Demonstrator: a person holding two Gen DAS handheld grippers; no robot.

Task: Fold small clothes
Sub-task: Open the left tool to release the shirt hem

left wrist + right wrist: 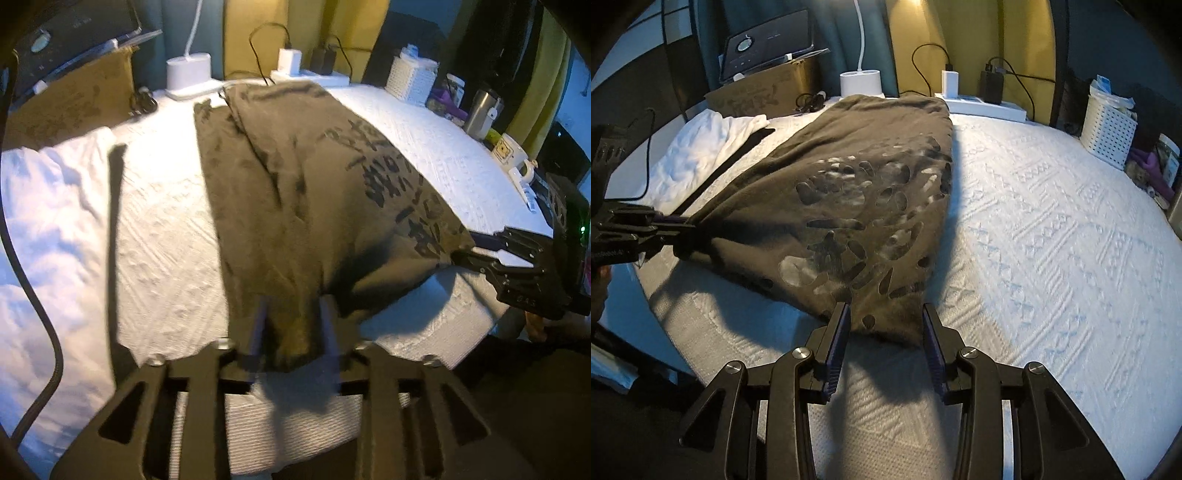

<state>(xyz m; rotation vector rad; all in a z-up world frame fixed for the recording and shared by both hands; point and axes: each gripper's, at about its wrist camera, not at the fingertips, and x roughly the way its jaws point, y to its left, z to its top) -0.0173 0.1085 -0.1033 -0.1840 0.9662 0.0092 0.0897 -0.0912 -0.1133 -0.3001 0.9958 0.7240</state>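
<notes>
Right wrist view: right gripper [884,325] angled down, fingers spread around the shirt [849,206] corner

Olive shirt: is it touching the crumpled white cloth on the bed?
Apart. Left wrist view shows bare bedcover between the olive shirt and the white cloth.

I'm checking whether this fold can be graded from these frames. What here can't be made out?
- Left wrist view: left gripper fingertips motion-blurred; contact with the olive-brown printed garment unclear.
- Right wrist view: right gripper straddles the garment's near corner; layers beneath hidden by the top layer.
- Both views: dark print unreadable, blurred.
- Left wrist view: white mug logo too small.
</notes>
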